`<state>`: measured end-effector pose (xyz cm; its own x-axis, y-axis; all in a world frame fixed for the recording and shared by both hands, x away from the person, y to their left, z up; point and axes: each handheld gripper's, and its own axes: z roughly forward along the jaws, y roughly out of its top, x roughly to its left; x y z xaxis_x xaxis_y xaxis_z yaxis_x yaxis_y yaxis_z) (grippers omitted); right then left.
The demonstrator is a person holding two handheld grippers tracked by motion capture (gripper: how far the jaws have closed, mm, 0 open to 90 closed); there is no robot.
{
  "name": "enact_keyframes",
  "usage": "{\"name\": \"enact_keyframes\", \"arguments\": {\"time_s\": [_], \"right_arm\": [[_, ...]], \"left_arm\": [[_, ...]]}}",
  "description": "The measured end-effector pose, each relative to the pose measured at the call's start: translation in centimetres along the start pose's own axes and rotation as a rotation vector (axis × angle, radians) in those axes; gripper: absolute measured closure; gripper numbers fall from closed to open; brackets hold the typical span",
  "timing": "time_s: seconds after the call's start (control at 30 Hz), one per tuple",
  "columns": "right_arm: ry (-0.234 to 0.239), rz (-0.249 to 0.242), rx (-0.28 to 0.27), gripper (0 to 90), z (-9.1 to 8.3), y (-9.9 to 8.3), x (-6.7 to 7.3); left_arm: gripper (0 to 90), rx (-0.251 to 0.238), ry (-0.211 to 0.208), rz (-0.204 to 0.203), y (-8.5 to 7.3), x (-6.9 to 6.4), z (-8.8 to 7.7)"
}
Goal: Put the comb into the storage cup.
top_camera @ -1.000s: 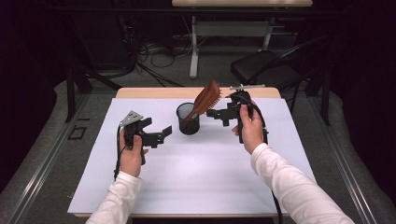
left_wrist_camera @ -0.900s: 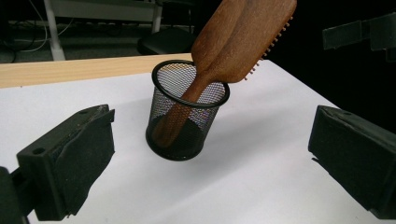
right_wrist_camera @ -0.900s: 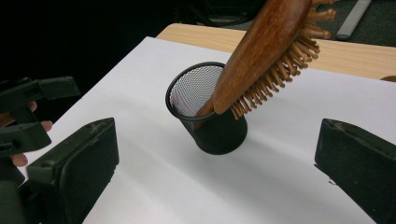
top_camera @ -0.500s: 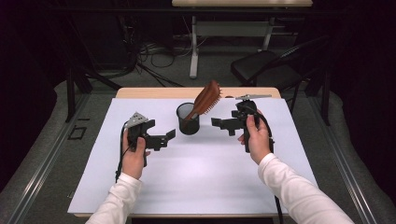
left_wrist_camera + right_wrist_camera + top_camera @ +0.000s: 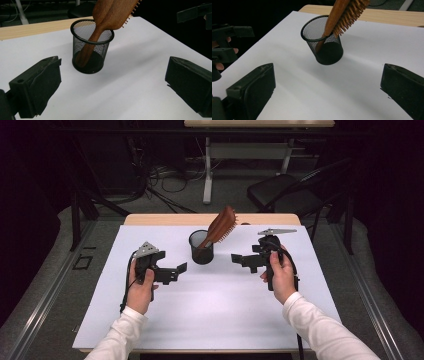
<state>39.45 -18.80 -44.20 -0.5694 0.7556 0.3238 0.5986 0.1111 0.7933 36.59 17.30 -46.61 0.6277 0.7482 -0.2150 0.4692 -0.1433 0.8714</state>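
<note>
A black mesh cup stands upright on the white table top. A brown wooden hairbrush rests in it handle down, its bristled head leaning out to the right. My left gripper hovers left of the cup, open and empty. To the cup's right my right gripper is held open, empty too, a short way off.
A strip of bare wood runs along the table's far edge. Beyond it are a black chair, a white desk frame and cables on the floor. The white surface in front of the cup is bare.
My right gripper has drawn back from the brush toward the right and nearer the person, with its jaws open. The left gripper has barely moved. The brush stays in the cup.
</note>
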Motion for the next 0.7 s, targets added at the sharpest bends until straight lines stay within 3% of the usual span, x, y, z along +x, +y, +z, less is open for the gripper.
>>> {"name": "enact_keyframes", "arguments": {"time_s": [0.7], "right_arm": [[-0.016, 0.026, 0.012, 0.0, -1.4, -4.1, -2.1]], "left_arm": [[0.4, 0.001, 0.028, -0.004, -2.3, 1.6, -3.6]]}}
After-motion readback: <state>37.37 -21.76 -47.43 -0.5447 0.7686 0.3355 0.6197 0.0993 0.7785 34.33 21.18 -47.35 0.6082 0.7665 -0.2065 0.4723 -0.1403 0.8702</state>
